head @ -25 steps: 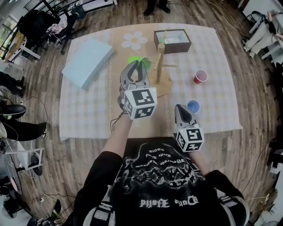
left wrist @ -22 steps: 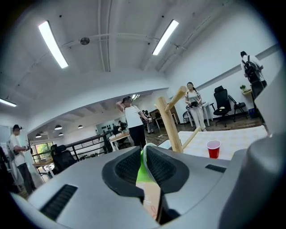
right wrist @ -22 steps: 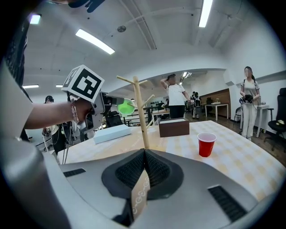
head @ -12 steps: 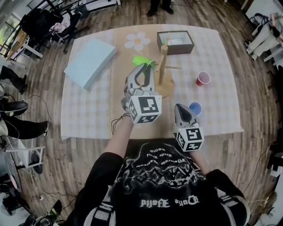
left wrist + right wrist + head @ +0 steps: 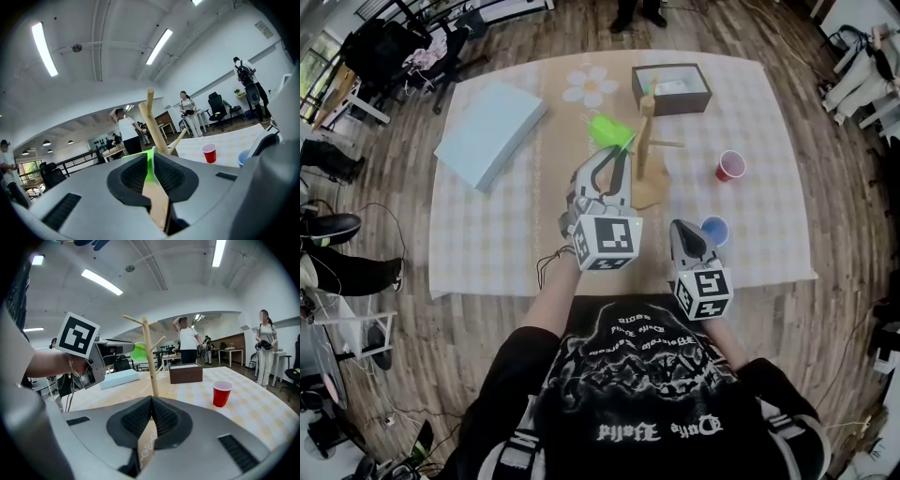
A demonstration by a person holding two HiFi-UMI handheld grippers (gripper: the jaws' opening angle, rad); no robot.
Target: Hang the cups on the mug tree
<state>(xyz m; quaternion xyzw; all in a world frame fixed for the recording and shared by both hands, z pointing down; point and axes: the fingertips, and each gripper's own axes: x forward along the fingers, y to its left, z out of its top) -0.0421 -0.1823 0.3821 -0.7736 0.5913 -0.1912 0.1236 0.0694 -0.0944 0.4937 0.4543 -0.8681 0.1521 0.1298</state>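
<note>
So far the green cup (image 5: 609, 130) seems hung on the tree (image 5: 646, 131) at upper centre, its rim loose between the left gripper's (image 5: 622, 155) narrow jaws, which have just been opening; the red cup (image 5: 727, 165) and blue cup (image 5: 712, 230) at right are left to hang, and the right gripper (image 5: 681, 226) is closed and empty.

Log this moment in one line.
left claw: jaws just been opening, green cup between | green cup: on mug tree | right claw: shut, empty | red cup, blue cup: unhung
</note>
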